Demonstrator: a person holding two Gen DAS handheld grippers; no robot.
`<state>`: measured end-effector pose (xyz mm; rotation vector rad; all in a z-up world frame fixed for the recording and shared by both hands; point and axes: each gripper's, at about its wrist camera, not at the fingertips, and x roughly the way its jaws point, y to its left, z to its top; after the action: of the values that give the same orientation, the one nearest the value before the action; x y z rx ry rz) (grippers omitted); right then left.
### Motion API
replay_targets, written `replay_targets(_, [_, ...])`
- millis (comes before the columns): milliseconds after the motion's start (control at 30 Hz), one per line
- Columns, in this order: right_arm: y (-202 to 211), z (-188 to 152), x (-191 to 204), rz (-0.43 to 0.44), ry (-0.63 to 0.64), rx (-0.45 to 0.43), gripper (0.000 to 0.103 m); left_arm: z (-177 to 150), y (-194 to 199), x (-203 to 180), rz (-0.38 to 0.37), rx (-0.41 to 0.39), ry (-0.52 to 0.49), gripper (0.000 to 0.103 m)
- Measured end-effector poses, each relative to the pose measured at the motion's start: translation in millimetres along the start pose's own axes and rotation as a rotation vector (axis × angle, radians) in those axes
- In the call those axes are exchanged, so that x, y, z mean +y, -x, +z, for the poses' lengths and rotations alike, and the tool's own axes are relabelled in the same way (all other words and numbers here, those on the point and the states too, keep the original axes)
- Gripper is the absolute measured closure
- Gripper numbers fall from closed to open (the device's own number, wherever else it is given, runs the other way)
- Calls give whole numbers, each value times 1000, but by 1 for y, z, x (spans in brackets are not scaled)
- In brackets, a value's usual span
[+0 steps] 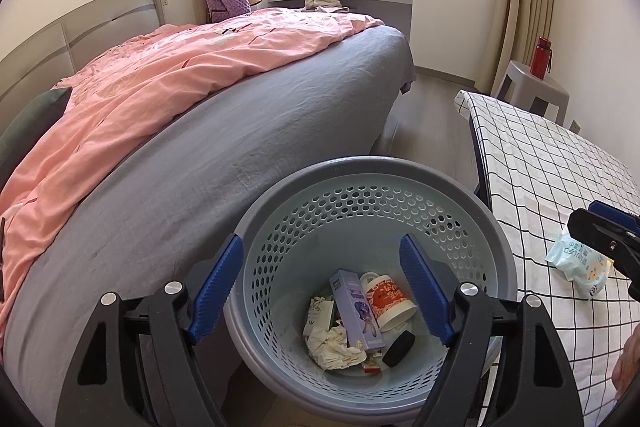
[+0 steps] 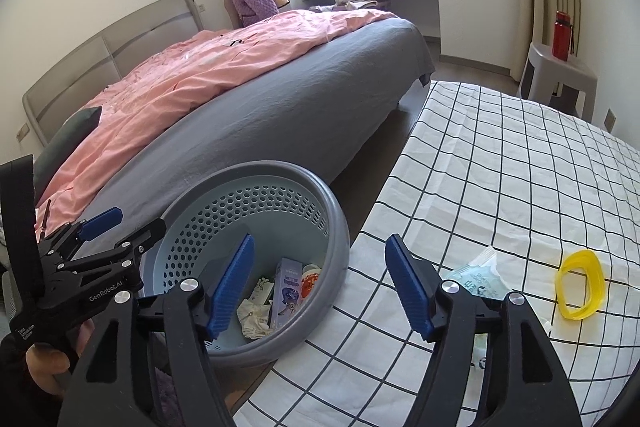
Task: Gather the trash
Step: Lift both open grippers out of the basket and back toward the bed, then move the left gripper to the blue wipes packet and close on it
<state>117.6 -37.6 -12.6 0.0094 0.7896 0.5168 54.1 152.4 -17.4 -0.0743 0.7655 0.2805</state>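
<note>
A grey perforated waste basket stands on the floor between the bed and the table; it also shows in the right wrist view. In it lie a purple box, a paper cup, crumpled paper and a black lump. My left gripper is open and empty above the basket. My right gripper is open and empty over the table's edge. A light blue tissue packet lies on the table just right of its right finger, also seen in the left wrist view. A yellow plastic ring lies further right.
The table has a white checked cloth. A bed with a grey sheet and pink duvet is on the left. A grey stool with a red bottle stands by the far wall.
</note>
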Motion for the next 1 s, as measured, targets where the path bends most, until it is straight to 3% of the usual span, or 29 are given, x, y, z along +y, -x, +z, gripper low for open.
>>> replay_targets(567, [69,-2,-88,-142,-126,-98,33,-2,16,-54,-63,-15,-66,26])
replay_targets(1000, [122,-24,-176,-294,-278,-115,32,-18,42,-172,-243,8,-169,26])
